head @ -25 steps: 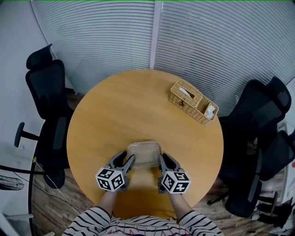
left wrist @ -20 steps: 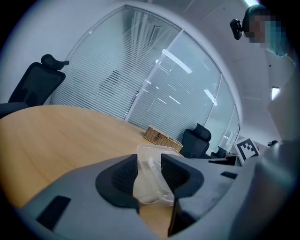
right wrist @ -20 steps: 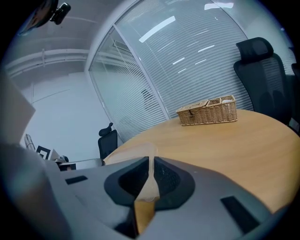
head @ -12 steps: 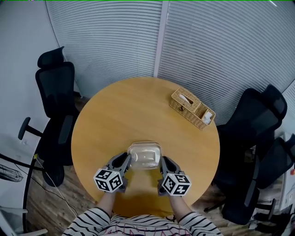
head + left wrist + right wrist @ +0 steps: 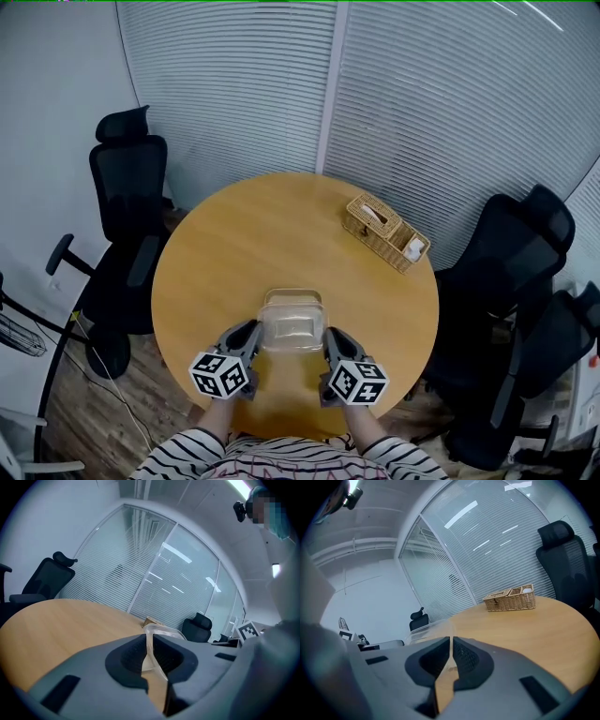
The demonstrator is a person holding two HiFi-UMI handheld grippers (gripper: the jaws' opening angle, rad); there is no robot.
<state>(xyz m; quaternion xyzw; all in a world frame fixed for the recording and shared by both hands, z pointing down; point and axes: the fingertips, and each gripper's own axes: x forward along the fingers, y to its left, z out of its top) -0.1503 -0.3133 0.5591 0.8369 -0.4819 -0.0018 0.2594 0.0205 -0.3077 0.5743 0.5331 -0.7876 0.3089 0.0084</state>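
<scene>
A clear plastic container (image 5: 292, 322) hangs above the near part of the round wooden table (image 5: 281, 234), held level between both grippers. My left gripper (image 5: 253, 334) is shut on its left rim, and the thin clear rim (image 5: 151, 641) runs between the jaws in the left gripper view. My right gripper (image 5: 330, 337) is shut on its right rim; in the right gripper view the clear container (image 5: 429, 630) sits just left of the pinched jaws. The container looks empty.
A wicker basket (image 5: 385, 232) with small items stands at the table's far right, also seen as the wicker basket (image 5: 511, 598) in the right gripper view. Black office chairs (image 5: 131, 206) stand left, and more chairs (image 5: 511, 272) right. Blinds cover the glass wall behind.
The container has risen off the table with both grippers shut on its rims. The head view has pulled back and higher, so the table looks smaller.
</scene>
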